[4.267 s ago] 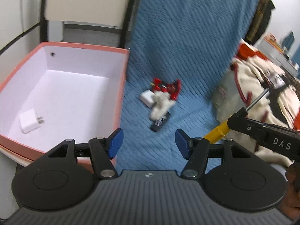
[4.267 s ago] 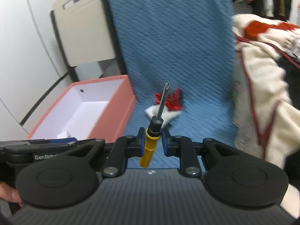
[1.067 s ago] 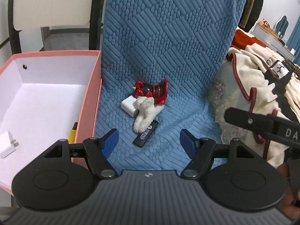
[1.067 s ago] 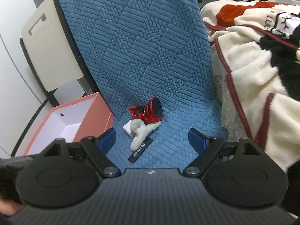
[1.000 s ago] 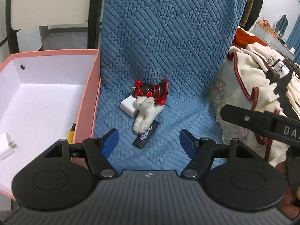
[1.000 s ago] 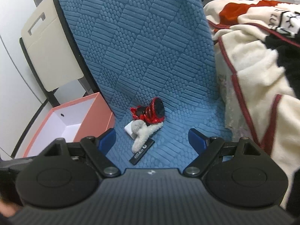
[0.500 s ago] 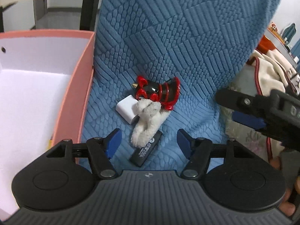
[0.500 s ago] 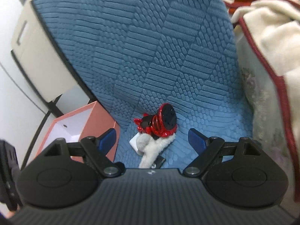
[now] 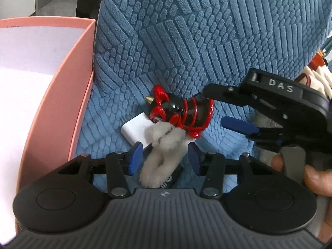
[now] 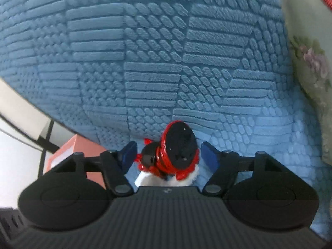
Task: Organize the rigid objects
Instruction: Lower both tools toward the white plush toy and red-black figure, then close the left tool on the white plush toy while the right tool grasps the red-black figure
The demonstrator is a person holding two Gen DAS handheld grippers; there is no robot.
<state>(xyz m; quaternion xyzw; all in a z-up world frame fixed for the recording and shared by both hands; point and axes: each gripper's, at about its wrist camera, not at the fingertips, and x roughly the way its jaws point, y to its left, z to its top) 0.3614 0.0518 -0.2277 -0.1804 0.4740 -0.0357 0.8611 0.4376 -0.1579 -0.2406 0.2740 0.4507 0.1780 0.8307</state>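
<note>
- Two grippers are closing in on one small heap of things on the blue quilted cover (image 9: 207, 41).
- From the left wrist view, the left gripper (image 9: 164, 161) has its blue-padded jaws apart, one on each side of a fluffy cream plush toy (image 9: 161, 151). The pads are near the plush but I cannot tell whether they touch it.
- Under the plush lies a flat black stick with white print (image 9: 173, 178), mostly hidden.
- A white charger block (image 9: 134, 129) sits just left of the plush, touching it.
- Behind them lies a black figure wound with red cord (image 9: 180, 112), on its side, with a small brass tip pointing left.
- The right gripper (image 9: 215, 110) reaches in from the right with its jaws spread. Its upper finger ends at the figure's broad right end and the lower blue pad sits just beside it. A hand (image 9: 307, 176) holds the gripper's handle at the right edge.
- A pink box (image 9: 78, 78) with a white inside stands at the left, against the cover's edge.
- From the right wrist view, the right gripper (image 10: 168, 157) is open and grips nothing; the figure wound with red cord (image 10: 176, 151) lies between the pads, its round black base facing the camera.
- The white plush (image 10: 191, 178) and charger (image 10: 143, 179) show just below it, a corner of the pink box (image 10: 81, 147) to the left, and floral fabric (image 10: 309, 62) at the right edge.
</note>
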